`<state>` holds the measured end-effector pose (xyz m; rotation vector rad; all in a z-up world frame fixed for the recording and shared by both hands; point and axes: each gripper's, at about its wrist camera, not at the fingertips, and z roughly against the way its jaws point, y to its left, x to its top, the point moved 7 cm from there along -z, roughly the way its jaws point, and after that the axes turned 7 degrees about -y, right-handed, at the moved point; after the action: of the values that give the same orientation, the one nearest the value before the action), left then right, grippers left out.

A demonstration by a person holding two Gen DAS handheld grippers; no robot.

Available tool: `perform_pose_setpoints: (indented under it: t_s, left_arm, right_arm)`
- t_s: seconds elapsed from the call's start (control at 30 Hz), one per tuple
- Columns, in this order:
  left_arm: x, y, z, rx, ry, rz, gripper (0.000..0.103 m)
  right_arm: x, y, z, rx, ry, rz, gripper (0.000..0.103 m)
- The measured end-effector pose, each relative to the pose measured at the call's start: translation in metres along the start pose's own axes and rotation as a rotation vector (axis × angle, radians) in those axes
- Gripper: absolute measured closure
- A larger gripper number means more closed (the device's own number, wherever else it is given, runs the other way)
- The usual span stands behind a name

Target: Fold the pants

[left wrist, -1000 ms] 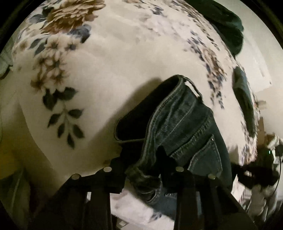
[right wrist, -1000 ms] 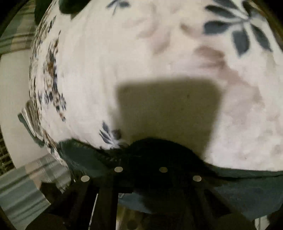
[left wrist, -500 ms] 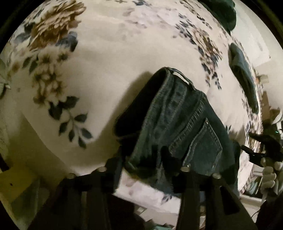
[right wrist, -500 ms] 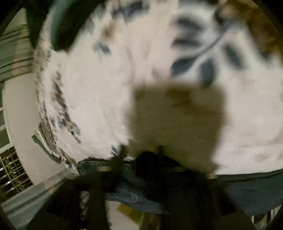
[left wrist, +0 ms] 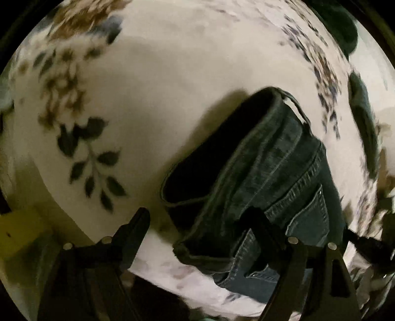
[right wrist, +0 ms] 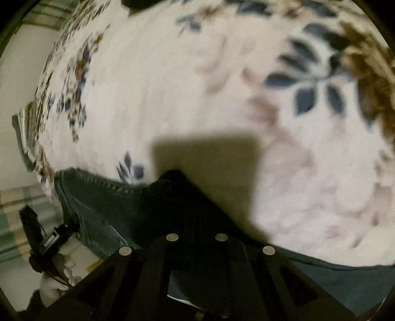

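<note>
On the floral blanket [left wrist: 172, 81], one pair of jeans [left wrist: 279, 177], two tongs.

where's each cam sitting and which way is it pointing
Left wrist: rides the left claw, looking down along its spread fingers at the jeans on the floral blanket.
Right wrist: rides the right claw, fingers close together, dark denim bunched at them.
Both show the same jeans and blanket.

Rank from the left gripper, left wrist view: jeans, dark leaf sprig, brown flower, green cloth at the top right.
1. jeans, between the fingers, right of centre
2. leaf sprig, left, mid-blanket
3. brown flower at top left and green cloth at top right: too close to call
</note>
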<state>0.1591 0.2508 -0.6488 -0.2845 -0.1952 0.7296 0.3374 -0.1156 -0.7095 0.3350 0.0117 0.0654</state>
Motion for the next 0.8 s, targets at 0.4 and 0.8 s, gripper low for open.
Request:
perform_pose_setpoints:
  t_s: [0.4,0.8]
  left_arm:
    - [0.008,0.005,0.001,-0.030,-0.006,-0.029,0.021]
    - [0.001,0.012,0.009,-0.087,-0.023,-0.049,0.030]
  right_arm:
    - [0.016,-0.028,0.019,0.242,0.040,-0.284,0.056]
    - [0.028,-0.011,-0.003,0.099,0.116,-0.277,0.096]
